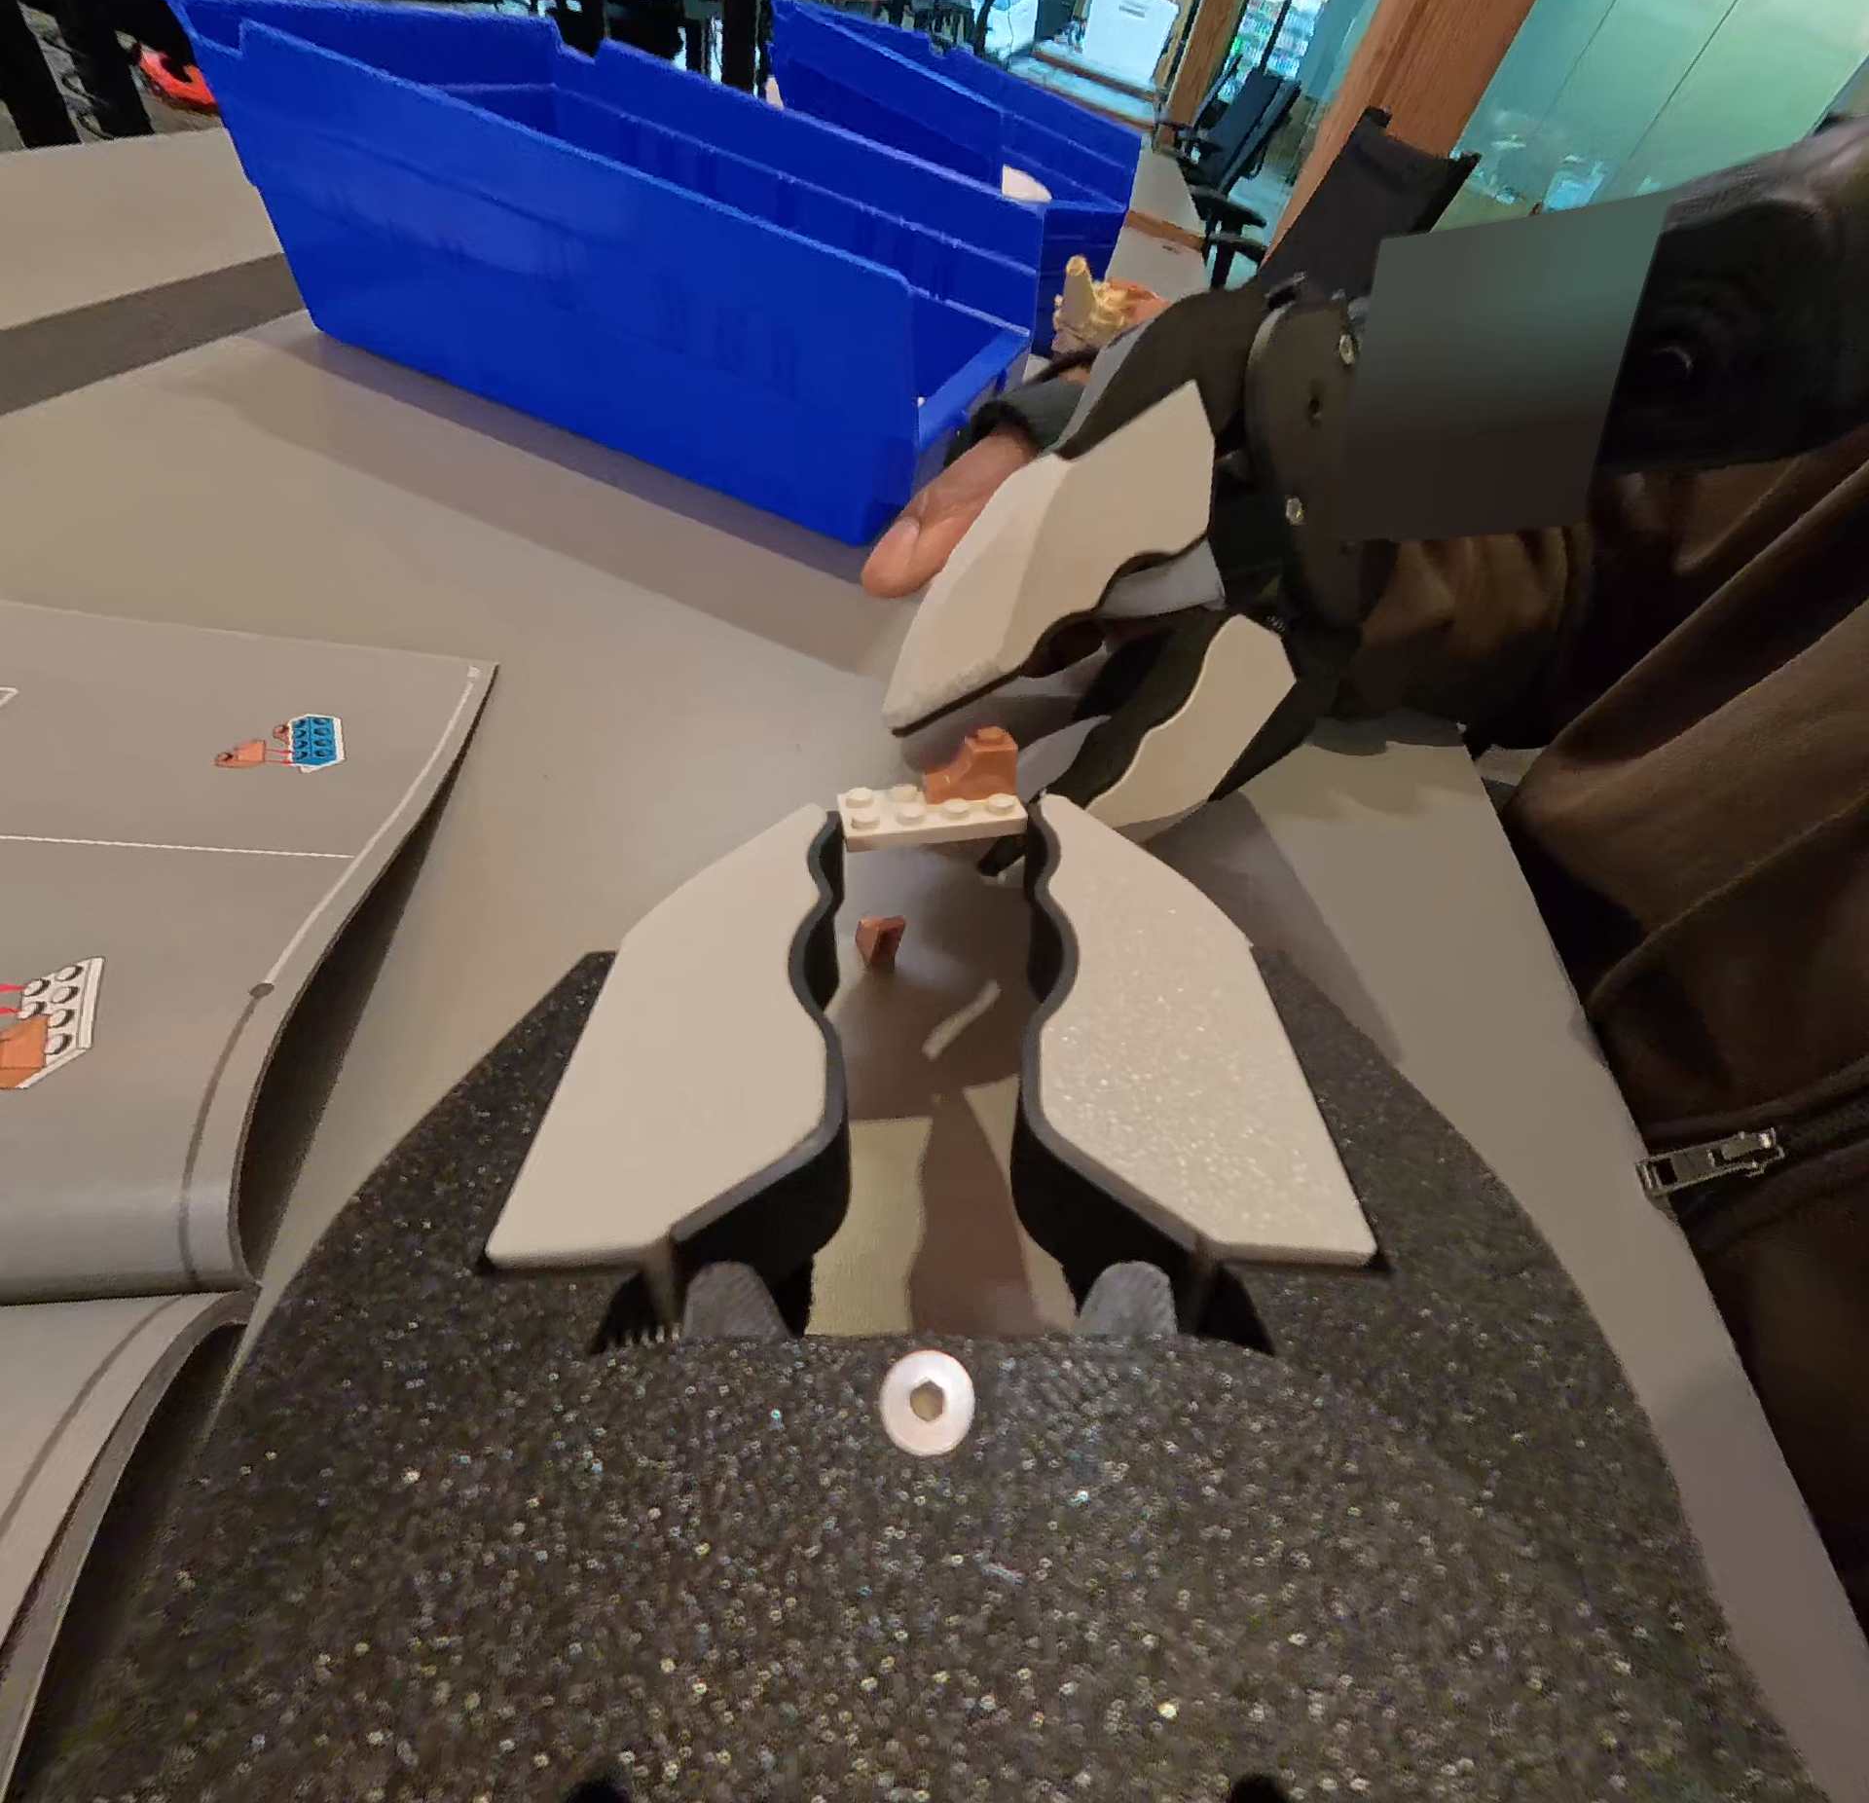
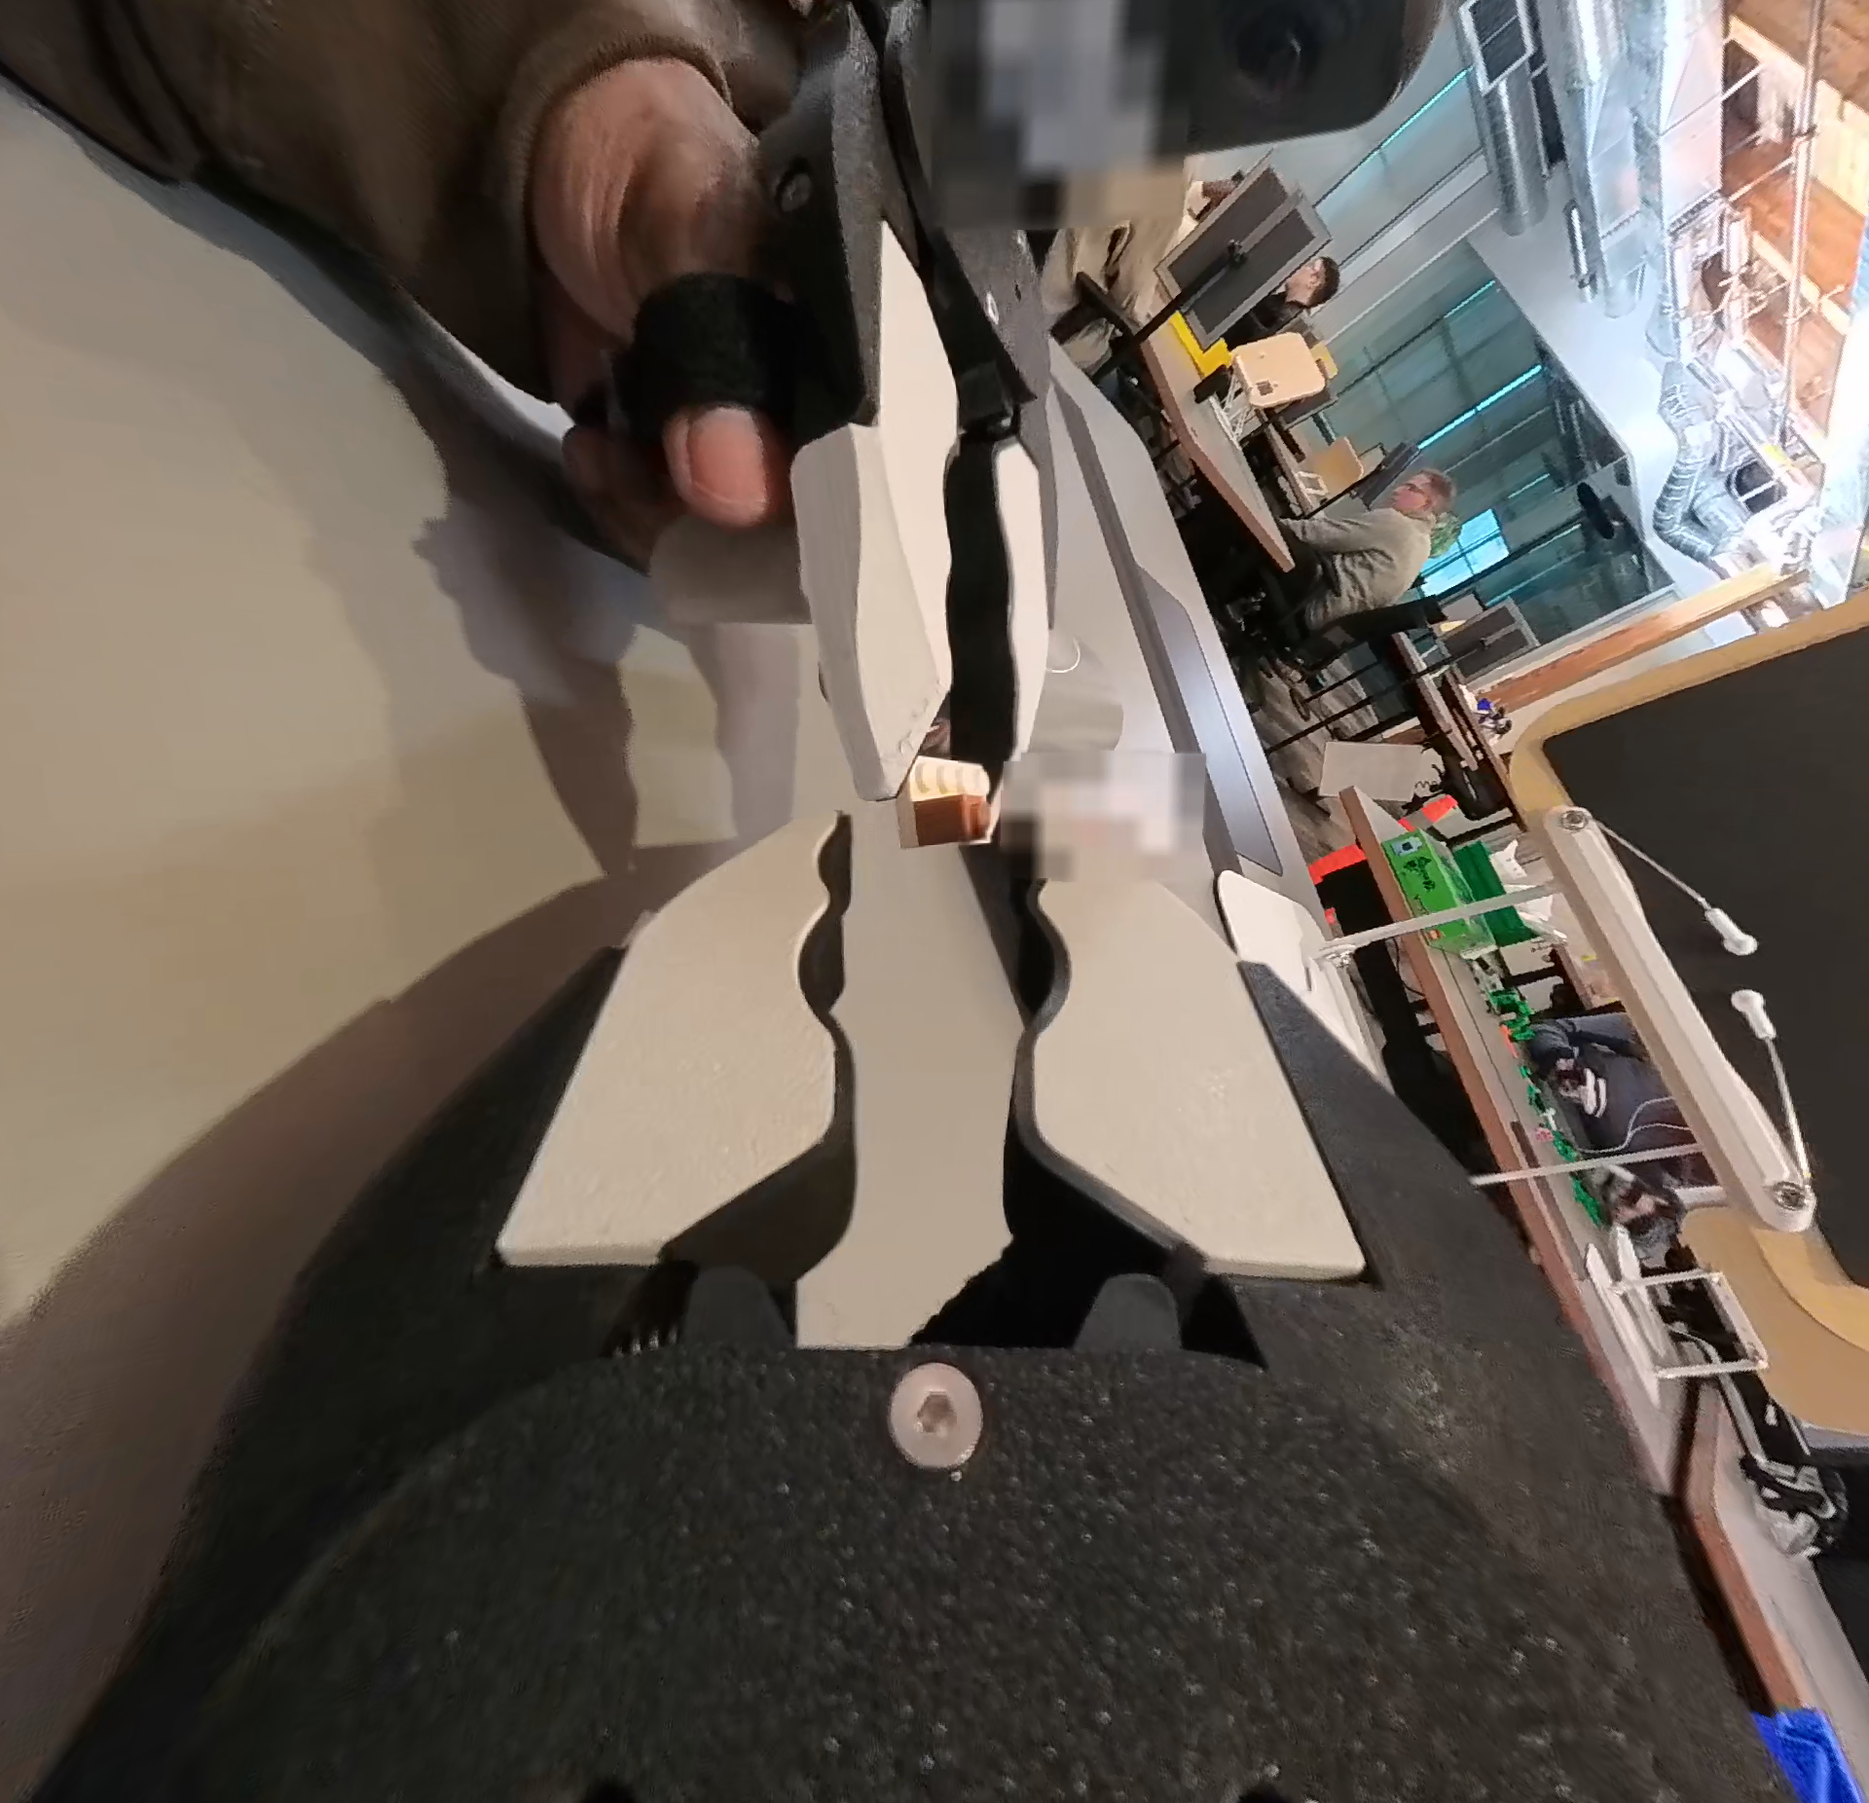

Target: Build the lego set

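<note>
Between the left gripper (image 1: pixel 932 829) tips, clamped: white plate (image 1: pixel 930 821) with brown brick (image 1: pixel 973 769) on top. Right gripper (image 1: pixel 946 733) open just beside. Light, rigid, slippery; pinch by the edges.

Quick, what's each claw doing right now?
Left gripper: closed, fingers holding the white plate.
Right gripper: open, fingers at the brown piece on that plate, not gripping.

Each claw (image 1: pixel 932 824) has pale grey wavy-edged fingers on a speckled black body, one silver screw; sleeve probably brown.
</note>
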`<action>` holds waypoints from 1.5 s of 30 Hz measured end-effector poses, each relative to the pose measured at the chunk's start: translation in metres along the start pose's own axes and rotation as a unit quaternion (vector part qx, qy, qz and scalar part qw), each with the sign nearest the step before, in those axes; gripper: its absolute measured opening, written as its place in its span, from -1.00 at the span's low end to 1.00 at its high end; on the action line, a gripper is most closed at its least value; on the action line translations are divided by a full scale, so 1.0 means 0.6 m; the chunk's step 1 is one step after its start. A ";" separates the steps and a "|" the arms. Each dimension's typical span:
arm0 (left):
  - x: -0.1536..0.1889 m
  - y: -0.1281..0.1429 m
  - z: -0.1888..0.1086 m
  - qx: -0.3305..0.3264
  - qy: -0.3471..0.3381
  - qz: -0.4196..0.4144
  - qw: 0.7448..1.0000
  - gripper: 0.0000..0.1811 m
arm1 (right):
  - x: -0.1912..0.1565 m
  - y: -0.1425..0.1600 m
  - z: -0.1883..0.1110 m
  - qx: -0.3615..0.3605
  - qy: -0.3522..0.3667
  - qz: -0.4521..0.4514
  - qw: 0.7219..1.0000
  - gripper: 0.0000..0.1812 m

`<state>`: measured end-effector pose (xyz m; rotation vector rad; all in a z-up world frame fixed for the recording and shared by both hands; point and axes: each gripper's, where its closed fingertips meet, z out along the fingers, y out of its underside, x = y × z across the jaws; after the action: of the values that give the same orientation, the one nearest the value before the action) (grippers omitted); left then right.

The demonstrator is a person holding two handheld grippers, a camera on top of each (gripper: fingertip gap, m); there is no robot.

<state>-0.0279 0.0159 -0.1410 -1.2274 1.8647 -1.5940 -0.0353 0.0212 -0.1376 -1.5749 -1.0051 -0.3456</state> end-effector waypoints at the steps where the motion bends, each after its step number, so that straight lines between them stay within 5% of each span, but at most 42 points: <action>1: -0.001 0.006 0.000 -0.013 0.000 0.004 1.000 -0.62 | -0.003 0.003 0.000 -0.004 -0.009 0.005 1.000 -0.65; 15: -0.008 0.129 -0.012 -0.250 -0.007 0.096 0.963 -0.62 | -0.050 0.079 0.000 -0.108 -0.134 0.078 0.982 -0.67; 39: -0.017 0.129 -0.047 -0.282 -0.035 0.107 0.953 -0.42 | -0.060 0.094 0.001 -0.131 -0.154 0.095 0.975 -0.72; 45: -0.013 0.132 -0.055 -0.304 -0.042 0.100 0.946 -0.51 | -0.057 0.102 0.001 -0.139 -0.154 0.099 0.973 -0.72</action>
<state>-0.0775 0.0387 -0.2077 -1.2495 2.4267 -0.8626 -0.0097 0.0104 -0.2018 -2.0102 -1.0541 -0.1062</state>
